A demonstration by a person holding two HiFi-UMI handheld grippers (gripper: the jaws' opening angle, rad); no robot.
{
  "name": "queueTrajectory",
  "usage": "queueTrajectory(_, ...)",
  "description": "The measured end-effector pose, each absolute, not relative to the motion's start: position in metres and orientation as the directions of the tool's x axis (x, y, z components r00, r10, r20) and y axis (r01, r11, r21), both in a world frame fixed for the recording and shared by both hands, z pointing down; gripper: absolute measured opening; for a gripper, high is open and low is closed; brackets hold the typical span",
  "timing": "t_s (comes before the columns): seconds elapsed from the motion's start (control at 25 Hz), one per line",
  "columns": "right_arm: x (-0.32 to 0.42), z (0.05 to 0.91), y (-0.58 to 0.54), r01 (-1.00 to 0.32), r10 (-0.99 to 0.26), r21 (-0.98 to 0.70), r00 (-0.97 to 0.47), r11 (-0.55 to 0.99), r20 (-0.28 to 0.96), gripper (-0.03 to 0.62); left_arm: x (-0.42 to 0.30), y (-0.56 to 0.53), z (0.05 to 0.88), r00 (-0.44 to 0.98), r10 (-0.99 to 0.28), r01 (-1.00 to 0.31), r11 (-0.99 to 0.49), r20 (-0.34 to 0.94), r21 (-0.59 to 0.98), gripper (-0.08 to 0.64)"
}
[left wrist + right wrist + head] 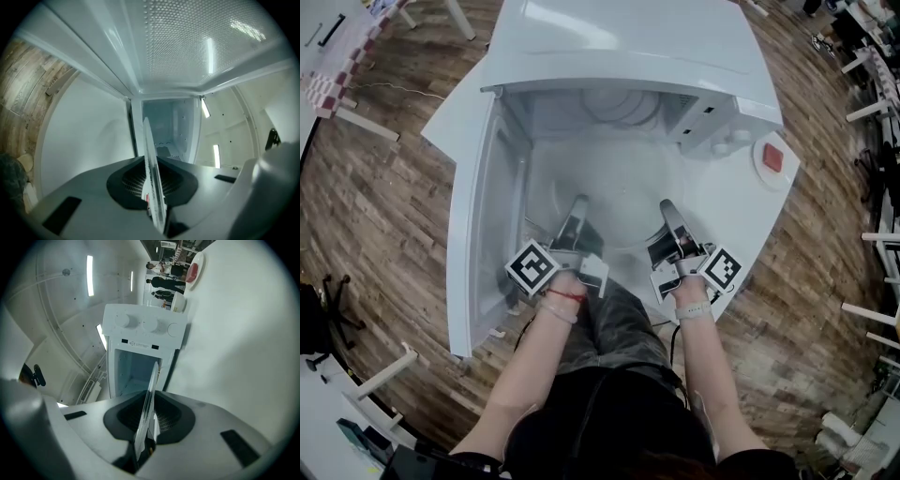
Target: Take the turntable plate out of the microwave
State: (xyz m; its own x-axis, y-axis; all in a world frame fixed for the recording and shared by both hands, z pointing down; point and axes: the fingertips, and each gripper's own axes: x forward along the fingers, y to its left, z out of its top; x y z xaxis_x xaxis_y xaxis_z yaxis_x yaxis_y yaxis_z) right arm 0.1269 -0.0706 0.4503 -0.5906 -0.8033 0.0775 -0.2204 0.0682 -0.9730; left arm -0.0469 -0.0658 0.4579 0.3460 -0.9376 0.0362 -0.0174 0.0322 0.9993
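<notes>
Where it all stands, the surface (748,230): white, with wood floor around it.
Microwave (628,42): white, at the far side, cavity facing near.
Door (478,225): swung wide open on the left.
Turntable plate (623,197): clear glass, held level at the mouth of the cavity, carried between both grippers.
Left gripper (578,202): jaws clamped on the plate's near-left rim.
Right gripper (668,206): jaws clamped on the near-right rim, the microwave's knobs ahead of it.
</notes>
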Motion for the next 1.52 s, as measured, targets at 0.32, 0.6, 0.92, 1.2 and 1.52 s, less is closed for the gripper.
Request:
queueTrajectory(0.32, 0.137, 0.459, -0.051, -0.226, -0.820, -0.974, -0.563, 0.029, 0.106, 0.057, -0.038, -0.050, 0.473, 0.392, -0.915, -0.066, 0.077, 0.097, 0.995, 0.038)
queueTrajectory(0.6, 0.148, 0.469, -0.037, -0.215, -0.836, -0.977, -0.533, -0.016, 0.131, 0.057, -0.028, -0.041, 0.481, 0.431, -0.891, -0.091, 0.117, 0.145, 0.989, 0.038)
queueTrajectory(0.92, 0.157, 0.475, -0.029, -0.195, -0.848, -0.980, -0.510, -0.047, 0.143, 0.057, -0.018, -0.039, 0.482, 0.446, -0.884, -0.070, 0.118, 0.136, 0.991, 0.038)
queueTrajectory(1.2, 0.164, 0.483, -0.020, -0.147, -0.865, -0.984, -0.477, -0.097, 0.156, 0.054, -0.012, -0.034, 0.489, 0.497, -0.846, -0.153, 0.134, 0.193, 0.979, 0.040)
queueTrajectory(1.52, 0.170, 0.489, -0.013, -0.091, -0.880, -0.984, -0.442, -0.151, 0.175, 0.049, -0.005, -0.031, 0.493, 0.527, -0.822, -0.159, 0.154, 0.216, 0.975, 0.038)
